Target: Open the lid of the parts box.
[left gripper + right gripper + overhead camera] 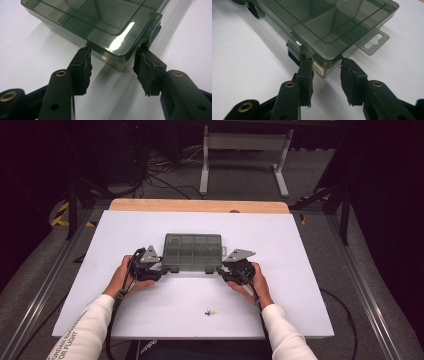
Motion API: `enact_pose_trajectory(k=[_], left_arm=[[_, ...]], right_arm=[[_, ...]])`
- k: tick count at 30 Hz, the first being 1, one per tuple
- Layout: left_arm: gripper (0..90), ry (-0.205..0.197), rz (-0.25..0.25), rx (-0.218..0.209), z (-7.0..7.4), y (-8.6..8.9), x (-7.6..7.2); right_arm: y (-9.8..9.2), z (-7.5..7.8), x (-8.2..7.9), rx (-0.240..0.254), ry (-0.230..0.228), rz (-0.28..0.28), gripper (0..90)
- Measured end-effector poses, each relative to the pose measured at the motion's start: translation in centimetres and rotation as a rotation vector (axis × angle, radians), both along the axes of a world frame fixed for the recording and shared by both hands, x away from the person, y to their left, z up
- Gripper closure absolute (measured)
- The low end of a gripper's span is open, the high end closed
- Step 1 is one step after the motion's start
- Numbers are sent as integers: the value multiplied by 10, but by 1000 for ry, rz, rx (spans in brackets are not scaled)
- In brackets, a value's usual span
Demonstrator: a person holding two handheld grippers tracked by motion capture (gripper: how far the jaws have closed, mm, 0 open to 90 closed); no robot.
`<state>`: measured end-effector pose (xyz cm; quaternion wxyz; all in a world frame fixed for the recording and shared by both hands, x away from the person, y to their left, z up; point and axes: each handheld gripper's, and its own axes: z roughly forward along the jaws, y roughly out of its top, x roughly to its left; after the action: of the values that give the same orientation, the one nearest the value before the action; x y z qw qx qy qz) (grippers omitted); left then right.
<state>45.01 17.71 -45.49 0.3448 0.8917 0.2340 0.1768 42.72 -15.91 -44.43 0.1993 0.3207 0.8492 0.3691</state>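
Gripping the near corners of a smoky compartment box, the left gripper and right gripper each pinch a corner between their pads, just beside a front latch. Keeping both holds even looks key before any lift; beyond the jaws, the closed lid stretches away over the white table.

Smoky clear compartment box, lid shut, flat mid-table.
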Motion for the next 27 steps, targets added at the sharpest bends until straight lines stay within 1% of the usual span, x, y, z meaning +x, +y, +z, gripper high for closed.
enact_pose_trajectory(k=[3, 5, 7, 9, 18, 27], left_arm=[[495, 4, 0, -3, 0, 0, 1], [496, 0, 1, -1, 0, 1, 1], [501, 7, 3, -6, 0, 1, 1], [503, 3, 3, -1, 0, 1, 1], [514, 9, 4, -6, 0, 2, 1], [534, 15, 4, -7, 0, 3, 1]], right_arm=[[-1, 0, 0, 10, 6, 0, 644], [-1, 0, -1, 7, 3, 1, 647], [-1, 0, -1, 8, 4, 3, 649], [-1, 0, -1, 8, 5, 5, 650], [-3, 0, 0, 34, 22, 9, 651], [-3, 0, -1, 39, 25, 5, 663]])
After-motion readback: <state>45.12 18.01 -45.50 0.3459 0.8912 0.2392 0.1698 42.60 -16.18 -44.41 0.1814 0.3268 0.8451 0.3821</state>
